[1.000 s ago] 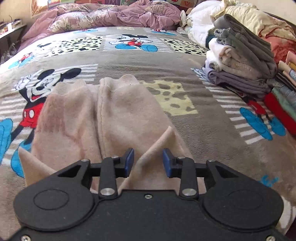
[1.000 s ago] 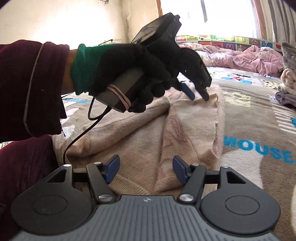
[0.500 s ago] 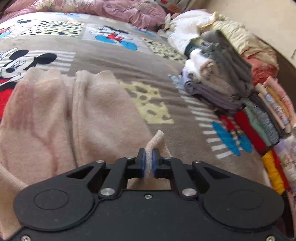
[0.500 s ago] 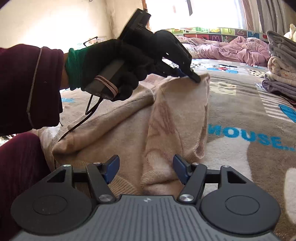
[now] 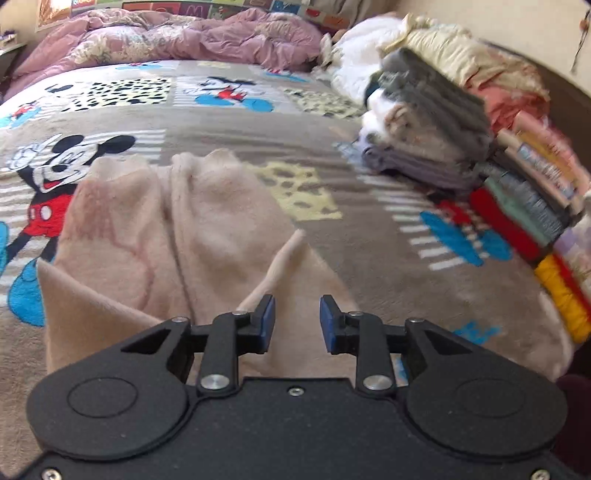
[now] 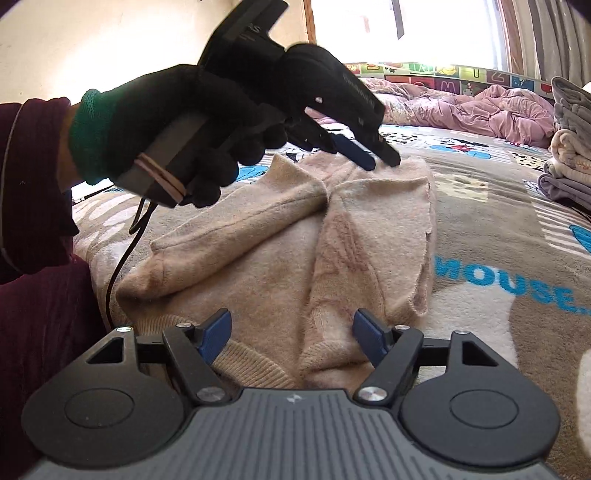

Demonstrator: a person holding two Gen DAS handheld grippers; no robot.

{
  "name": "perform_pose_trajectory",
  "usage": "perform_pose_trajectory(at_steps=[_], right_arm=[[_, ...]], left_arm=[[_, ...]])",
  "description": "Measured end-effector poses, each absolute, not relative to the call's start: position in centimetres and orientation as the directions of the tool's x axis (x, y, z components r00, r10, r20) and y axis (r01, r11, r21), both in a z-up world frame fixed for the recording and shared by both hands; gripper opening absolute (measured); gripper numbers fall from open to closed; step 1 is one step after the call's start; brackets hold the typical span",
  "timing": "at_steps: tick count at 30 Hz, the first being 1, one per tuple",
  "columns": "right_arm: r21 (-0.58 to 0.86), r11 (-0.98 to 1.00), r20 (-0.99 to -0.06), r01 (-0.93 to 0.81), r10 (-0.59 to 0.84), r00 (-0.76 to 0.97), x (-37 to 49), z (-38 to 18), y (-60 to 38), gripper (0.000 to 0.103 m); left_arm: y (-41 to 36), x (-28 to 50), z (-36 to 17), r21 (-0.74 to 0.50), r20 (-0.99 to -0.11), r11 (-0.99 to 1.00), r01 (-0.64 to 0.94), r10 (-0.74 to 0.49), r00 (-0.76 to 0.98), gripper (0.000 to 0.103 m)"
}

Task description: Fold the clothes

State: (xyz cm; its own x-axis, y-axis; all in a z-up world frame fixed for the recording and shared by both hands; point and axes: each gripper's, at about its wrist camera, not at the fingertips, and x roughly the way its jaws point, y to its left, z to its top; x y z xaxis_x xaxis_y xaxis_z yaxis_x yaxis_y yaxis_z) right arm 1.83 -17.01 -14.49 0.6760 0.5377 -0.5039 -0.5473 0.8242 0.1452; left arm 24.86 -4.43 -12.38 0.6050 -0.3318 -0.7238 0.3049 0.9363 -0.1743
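A beige fleece garment [image 5: 207, 229] lies partly folded on the Mickey Mouse blanket [image 5: 332, 158]. My left gripper [image 5: 295, 323] is open and empty, just above the garment's near raised corner. In the right wrist view the garment [image 6: 354, 236] lies ahead, with two long folded parts side by side. My right gripper [image 6: 291, 334] is open and empty, low over the garment's ribbed hem. The left gripper [image 6: 376, 157], held by a black-gloved hand, hovers over the garment's far edge.
A stack of folded clothes [image 5: 436, 133] stands at the right of the bed, with more coloured folded items [image 5: 535, 206] beside it. A crumpled pink duvet [image 5: 177, 33] lies at the far end. My dark red sleeve [image 6: 33, 192] is at the left.
My left gripper was shut on the garment's corner half a second ago; it has opened and let go. The corner now stands loose ahead of it. The right gripper stayed open.
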Motion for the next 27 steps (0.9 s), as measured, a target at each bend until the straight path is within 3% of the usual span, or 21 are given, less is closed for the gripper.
perform_pose_trajectory(at_steps=[3, 8, 12, 15, 21, 24, 27], right_arm=[[0.155, 0.823, -0.504, -0.546, 0.542, 0.673, 1.7, -14.7, -17.2, 0.074], [0.130, 0.823, -0.488, -0.554, 0.539, 0.686, 1.0, -14.4, -17.3, 0.073], [0.049, 0.831, -0.400, -0.554, 0.524, 0.752, -1.1, -12.1, -17.9, 0.069], [-0.049, 0.828, -0.347, -0.559, 0.510, 0.787, -2.3, -10.5, -18.3, 0.070], [-0.303, 0.769, -0.322, -0.563, 0.473, 0.820, -4.2, -8.9, -18.2, 0.070], [-0.446, 0.702, -0.342, -0.555, 0.439, 0.831, -4.9, -9.0, -18.1, 0.071], [-0.549, 0.599, -0.415, -0.583, 0.410, 0.812, -5.2, -10.0, -17.8, 0.071]], left_arm=[[-2.3, 26.3, -13.3, -0.315, -0.726, 0.929, 0.194, -0.368, 0.581, 0.017], [-1.0, 23.3, -10.8, -0.289, -0.704, 0.936, 0.201, -0.350, 0.618, 0.020], [2.4, 17.7, -7.2, -0.244, -0.622, 0.938, 0.248, -0.347, 0.702, 0.043], [4.5, 12.6, -5.0, -0.105, -0.569, 0.939, 0.326, -0.326, 0.755, 0.049], [6.0, 3.9, -5.2, 0.325, -0.524, 0.849, 0.417, -0.205, 0.827, 0.056], [5.4, 1.2, -7.9, 0.527, -0.538, 0.712, 0.464, -0.143, 0.831, 0.057], [4.6, -0.7, -10.9, 0.654, -0.556, 0.546, 0.524, -0.124, 0.822, 0.059]])
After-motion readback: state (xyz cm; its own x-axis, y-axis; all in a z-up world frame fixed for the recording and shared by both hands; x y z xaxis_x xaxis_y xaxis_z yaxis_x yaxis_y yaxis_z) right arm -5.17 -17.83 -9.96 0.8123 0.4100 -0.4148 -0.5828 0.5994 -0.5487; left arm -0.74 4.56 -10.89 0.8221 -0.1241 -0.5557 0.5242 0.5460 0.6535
